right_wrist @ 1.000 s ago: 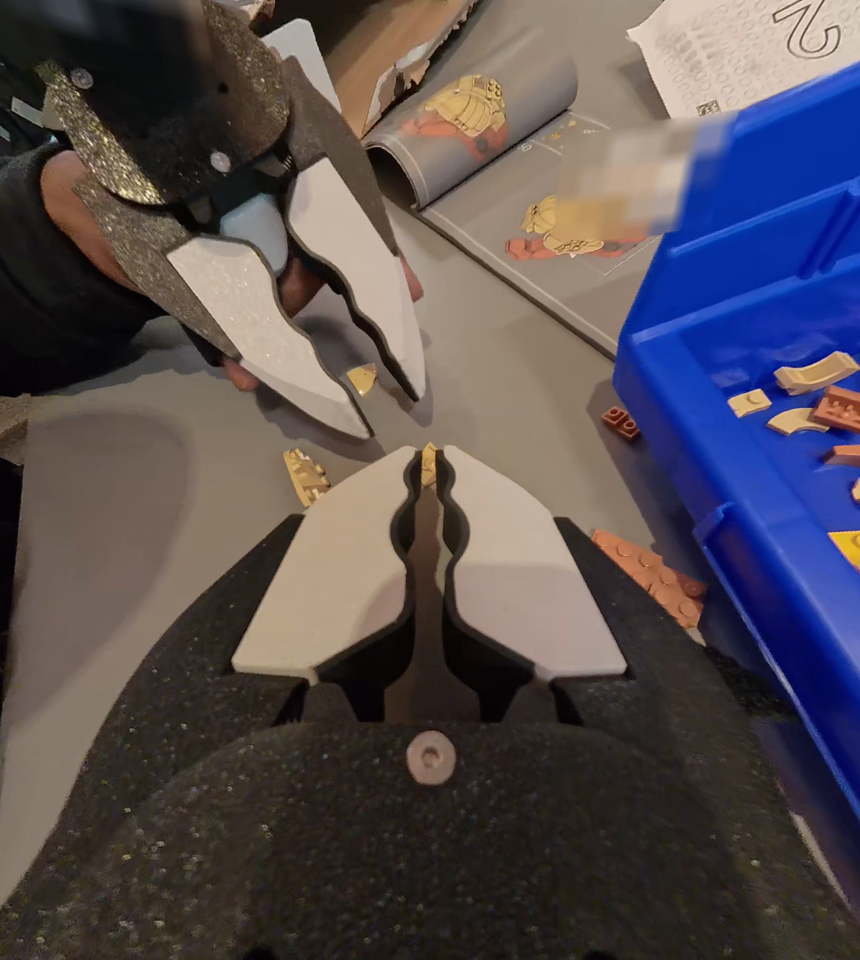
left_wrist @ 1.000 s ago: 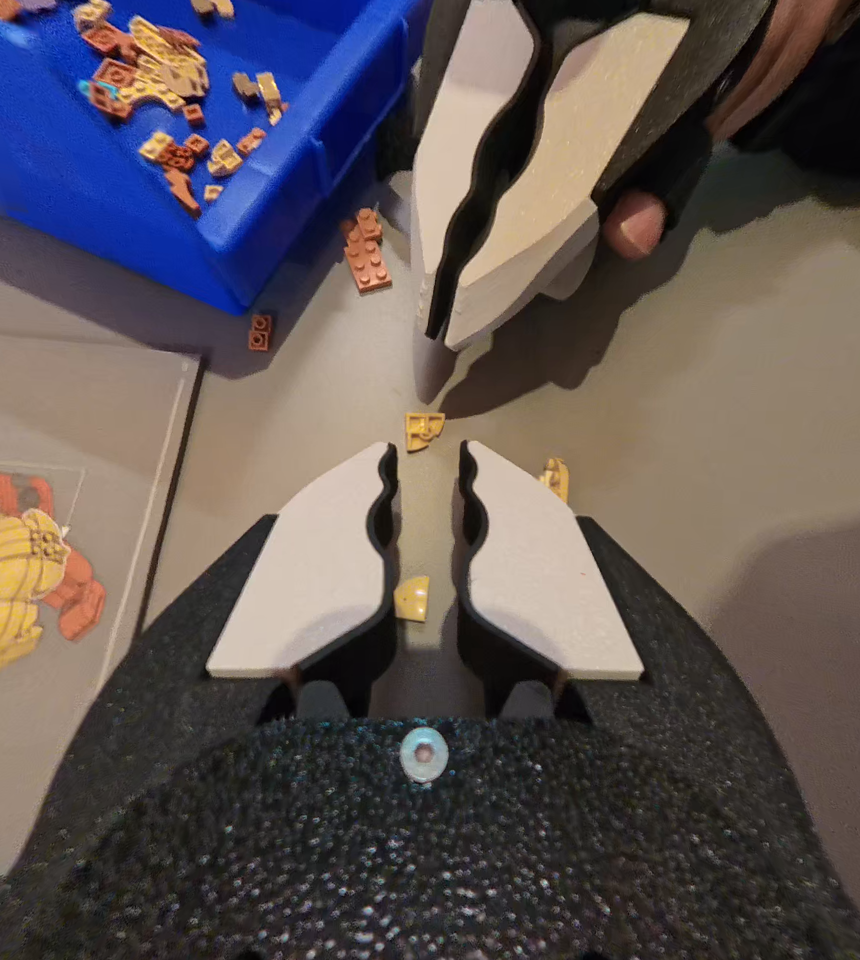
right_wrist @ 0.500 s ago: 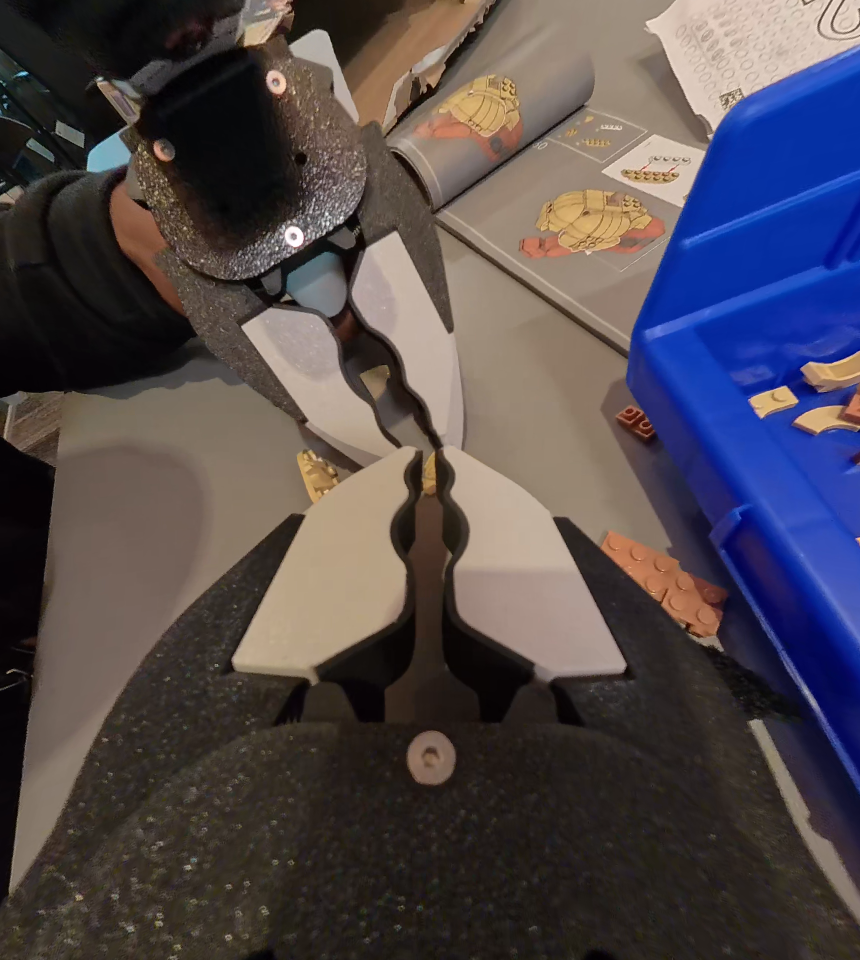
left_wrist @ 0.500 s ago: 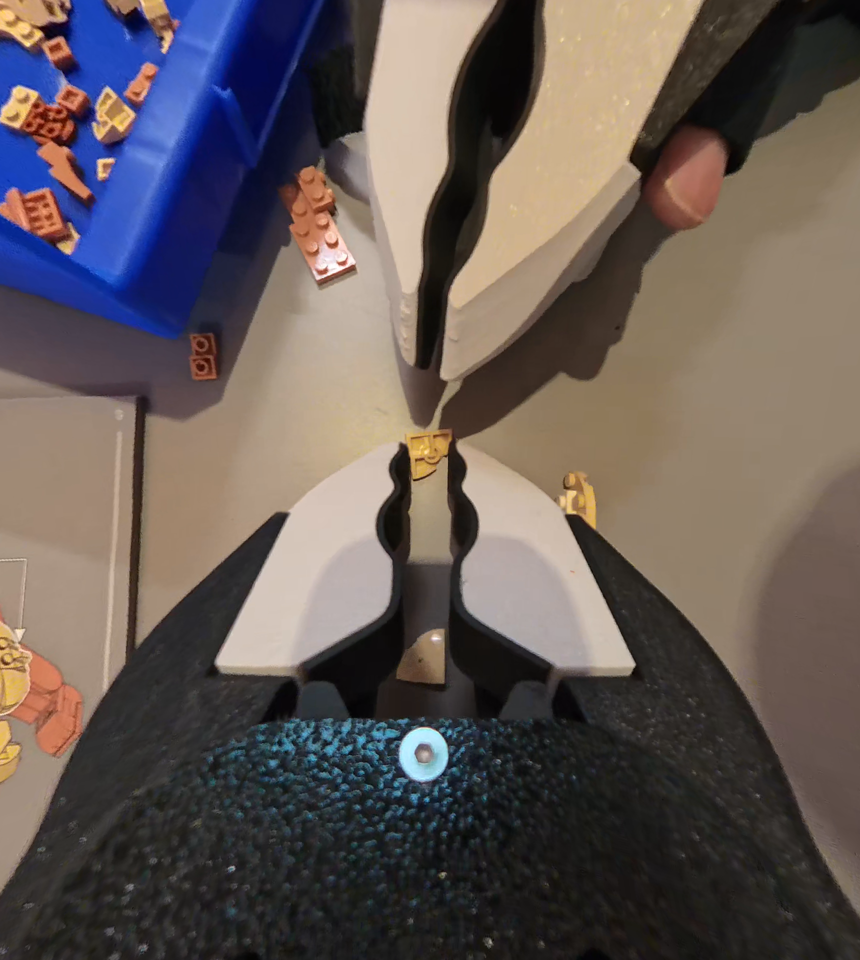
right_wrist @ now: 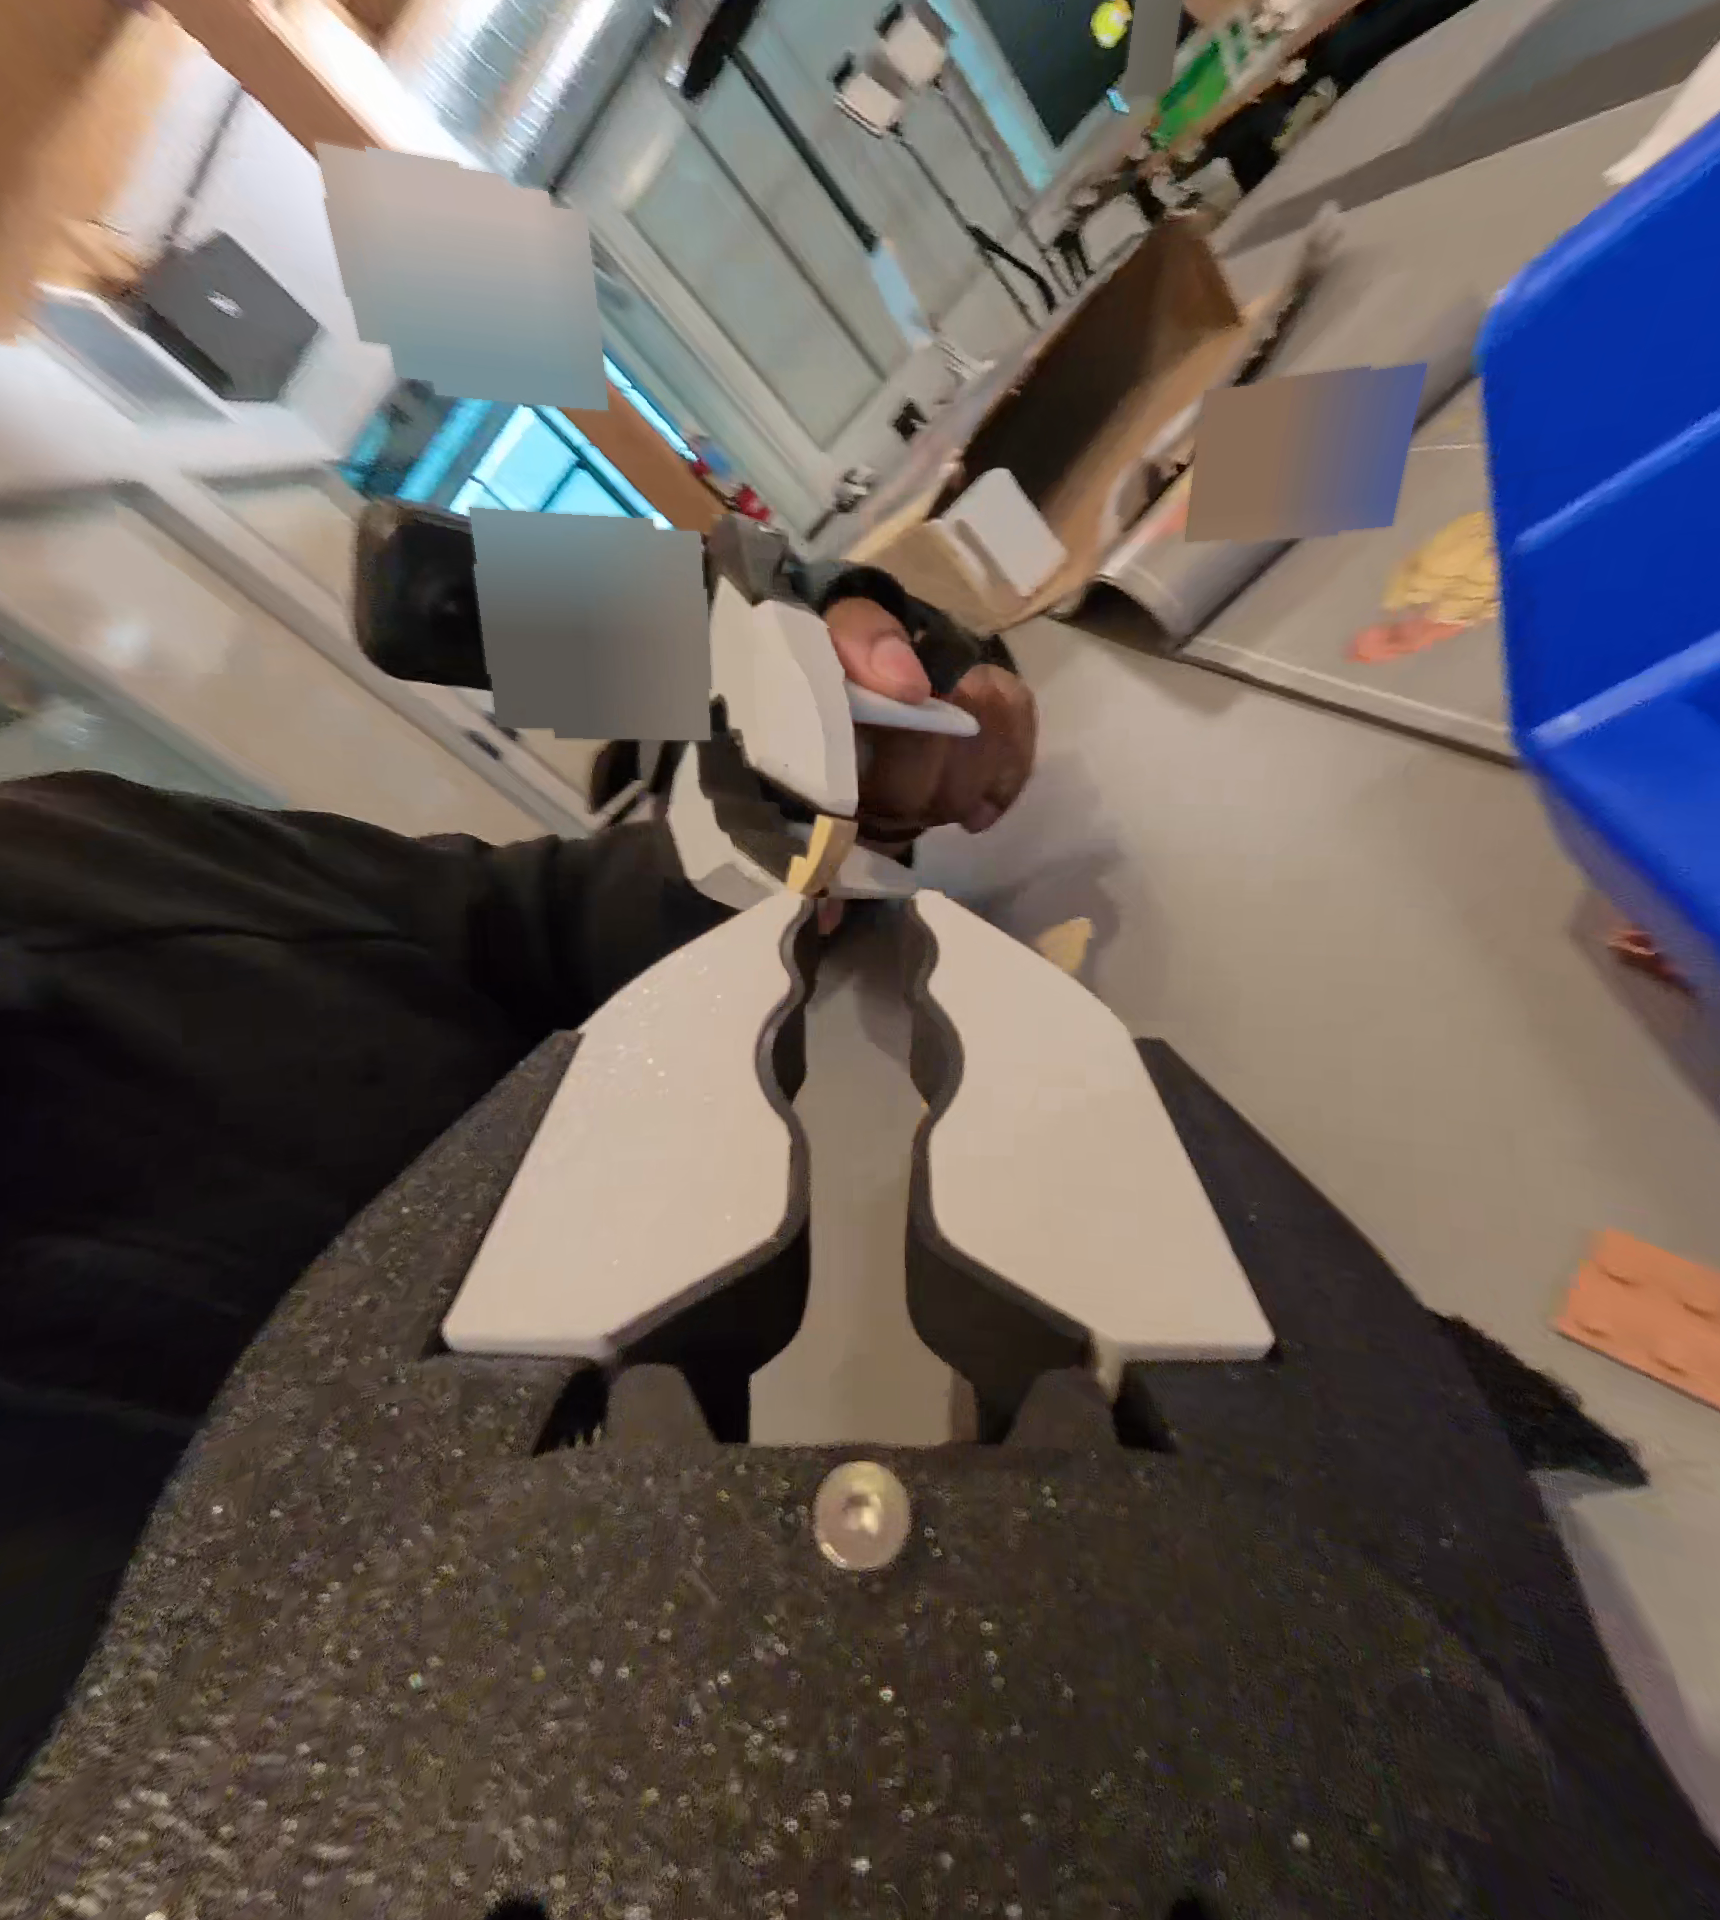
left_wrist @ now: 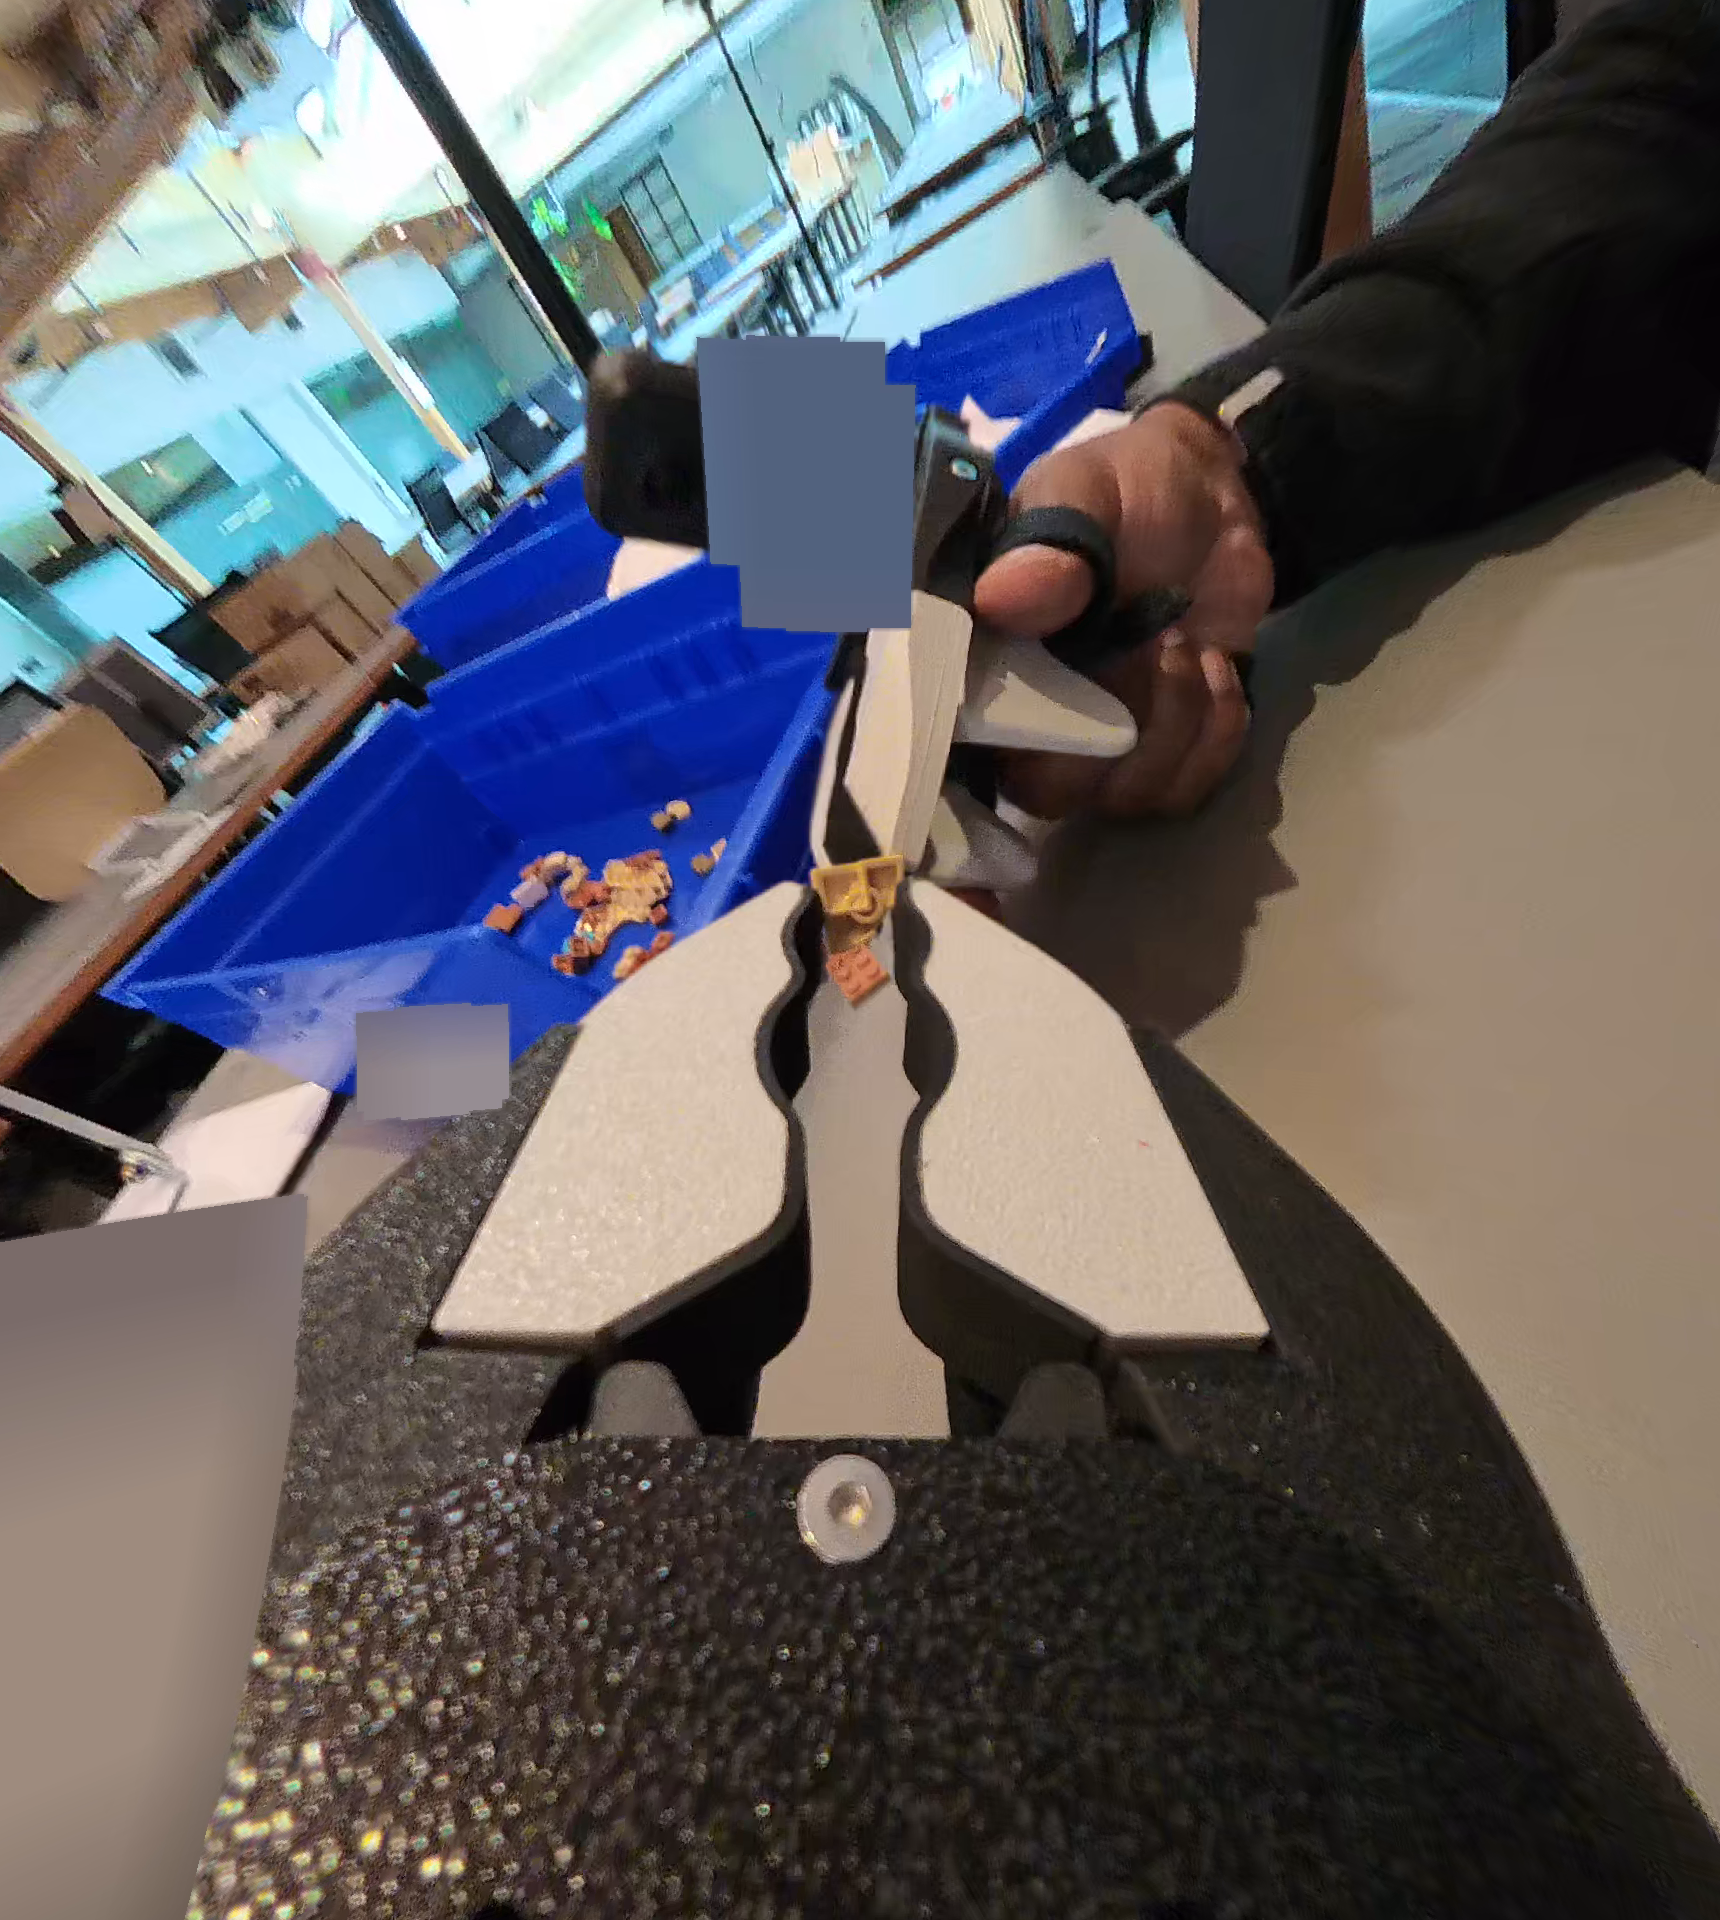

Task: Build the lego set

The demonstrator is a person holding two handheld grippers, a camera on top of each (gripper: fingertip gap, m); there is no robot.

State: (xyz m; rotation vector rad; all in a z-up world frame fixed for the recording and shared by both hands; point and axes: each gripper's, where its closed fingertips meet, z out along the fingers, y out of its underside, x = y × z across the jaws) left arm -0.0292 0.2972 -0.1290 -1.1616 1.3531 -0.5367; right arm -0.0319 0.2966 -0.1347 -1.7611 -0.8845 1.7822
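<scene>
The left hand-held gripper [left_wrist: 854, 902] is clamping a small golden-tan lego piece [left_wrist: 856, 894] between its very tips, lifted above the grey table [left_wrist: 1458, 935]. The piece is showing its hollow underside to the left wrist camera, with square recesses and a rounded lower edge, and it is sitting upright between the two grey fingers [left_wrist: 669, 1101]. Through the gap just below it, a small reddish-brown studded plate [left_wrist: 857, 975] is lying flat on the table.

The right hand-held gripper [right_wrist: 856, 906] is meeting the left one tip to tip. Its fingers are drawn close, but the right wrist view is not making clear whether anything is pinched between them, so its grip cannot be told. In that view, the same tan piece [right_wrist: 820, 858] is appearing edge-on as a thin curved sliver, pale on its face, held in the opposite gripper's tips. The person's gloved hand [right_wrist: 923, 727] is wrapping around that gripper's handle, with a dark sleeve [right_wrist: 264, 935] trailing off to the left.

A blue bin [left_wrist: 440, 914] is standing on the table to the left of the left gripper, holding a scatter of tan, brown and orange-brown bricks [left_wrist: 607, 904]. In the right wrist view, another tan piece [right_wrist: 1064, 940] is resting on the table just beside the right finger, and a larger flat brown plate [right_wrist: 1697, 1340] is lying near the bin's wall [right_wrist: 1666, 582].
</scene>
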